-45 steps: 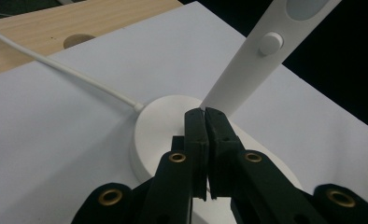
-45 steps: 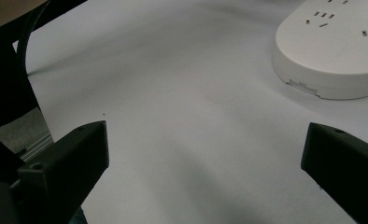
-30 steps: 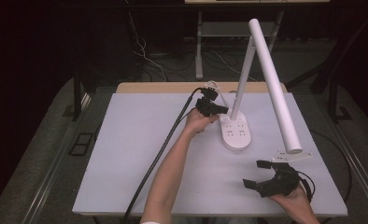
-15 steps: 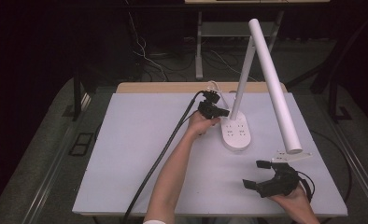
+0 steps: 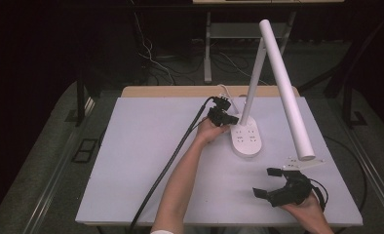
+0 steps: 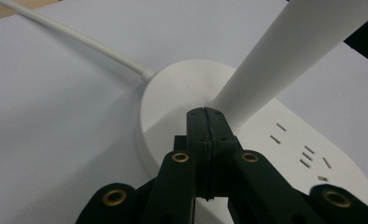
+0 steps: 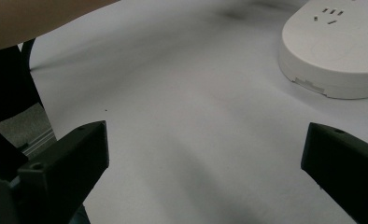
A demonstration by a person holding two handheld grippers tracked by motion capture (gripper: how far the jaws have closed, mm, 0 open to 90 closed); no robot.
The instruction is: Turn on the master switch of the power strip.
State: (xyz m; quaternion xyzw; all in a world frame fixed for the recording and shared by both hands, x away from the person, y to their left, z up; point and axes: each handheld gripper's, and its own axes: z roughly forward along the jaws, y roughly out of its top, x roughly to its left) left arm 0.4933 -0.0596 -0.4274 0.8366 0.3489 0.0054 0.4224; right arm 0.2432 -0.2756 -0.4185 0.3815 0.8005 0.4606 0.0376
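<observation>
High view. A white desk lamp stands on the pale bench (image 5: 146,161); its oval base (image 5: 247,141), which carries socket slots, sits right of centre toward the far edge, and its post (image 5: 252,87) rises to a hinge from which the long tubular head (image 5: 287,92) slopes down toward the near right. The left tongs (image 5: 225,117), pressed together with nothing between them, rest their tip at the far end of the base, just beside the foot of the post. The right tongs (image 5: 267,181) lie near the front right corner, spread and empty, well apart from the base. A black cable (image 5: 175,151) trails from the left tongs across the bench.

Left gripper view. The jaws meet flat, their joined tip at the top surface of the base (image 6: 173,98) where the post (image 6: 285,56) springs from it; the step in hand appears to be pressing a control there, though no button can be made out. The white cord (image 6: 74,39) leaves the base at the far side. The next move likely calls for a short, straight press without pushing the base along.

Right gripper view. Both jaws stand wide over bare bench (image 7: 196,140); the base (image 7: 341,51) lies ahead to the right, and the person's left forearm (image 7: 28,18) crosses the upper left. The sloping head overhangs the right tongs and would obstruct a lift there.
</observation>
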